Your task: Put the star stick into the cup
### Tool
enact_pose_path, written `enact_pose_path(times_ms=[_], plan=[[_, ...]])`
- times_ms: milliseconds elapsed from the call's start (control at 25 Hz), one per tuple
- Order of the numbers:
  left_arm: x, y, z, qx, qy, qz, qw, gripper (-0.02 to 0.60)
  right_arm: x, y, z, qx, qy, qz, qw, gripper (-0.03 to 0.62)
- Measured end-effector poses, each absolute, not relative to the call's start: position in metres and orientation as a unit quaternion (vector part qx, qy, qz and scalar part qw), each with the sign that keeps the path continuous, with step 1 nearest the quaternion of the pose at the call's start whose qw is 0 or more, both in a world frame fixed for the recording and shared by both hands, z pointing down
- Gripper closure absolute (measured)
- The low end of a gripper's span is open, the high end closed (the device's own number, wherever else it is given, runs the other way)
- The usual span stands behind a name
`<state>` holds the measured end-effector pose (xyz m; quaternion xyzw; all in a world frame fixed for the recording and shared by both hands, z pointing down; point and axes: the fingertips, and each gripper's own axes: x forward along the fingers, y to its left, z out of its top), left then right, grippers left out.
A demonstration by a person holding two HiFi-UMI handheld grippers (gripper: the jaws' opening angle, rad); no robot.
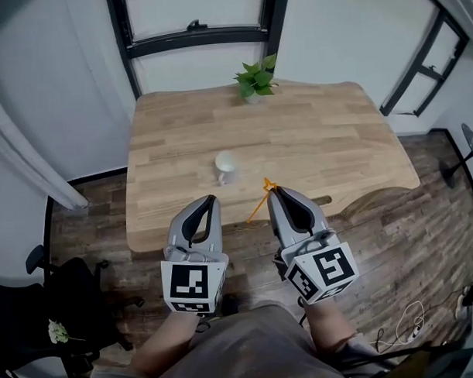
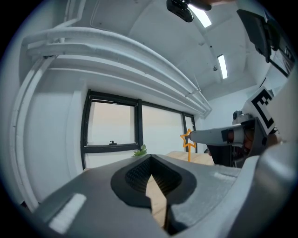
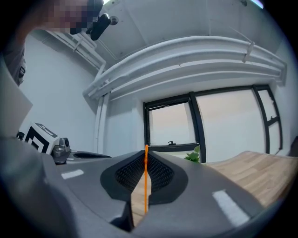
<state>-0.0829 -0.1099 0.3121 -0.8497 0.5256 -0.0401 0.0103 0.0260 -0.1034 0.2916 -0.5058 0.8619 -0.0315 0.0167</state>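
Observation:
A small white cup stands upright on the wooden table, near its front middle. My right gripper is shut on the orange star stick, whose star end sticks up at the jaw tips and whose thin shaft runs down between the jaws. That gripper hovers at the table's front edge, right of and nearer than the cup. My left gripper is shut with nothing in it, just in front of the cup.
A small potted green plant sits at the table's far edge. Dark-framed windows stand behind the table. An office chair is at the lower left on the wood floor, and cables lie at the lower right.

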Motion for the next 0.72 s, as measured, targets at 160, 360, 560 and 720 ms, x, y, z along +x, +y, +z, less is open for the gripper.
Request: enact_pose_path(times_ms=[160,360,560,720], plan=[[-0.079,-0.128,0.321,-0.854,0.518,-0.047,0.003,0.581,0.030,-0.120,0.294,-0.512,0.858,-0.035,0.017,0.549],[-0.079,-0.148,0.337,-0.853,0.518,-0.063,-0.011,0.581,0.034,-0.140,0.305,-0.515,0.856,-0.049,0.013,0.549],[-0.077,-0.183,0.348,-0.848,0.525,-0.079,-0.015,0.581,0.040,-0.177,0.319,-0.509,0.858,-0.064,0.012,0.549],[-0.075,-0.216,0.350,-0.843,0.531,-0.088,-0.012,0.581,0.046,-0.211,0.326,-0.501,0.862,-0.078,0.016,0.549]])
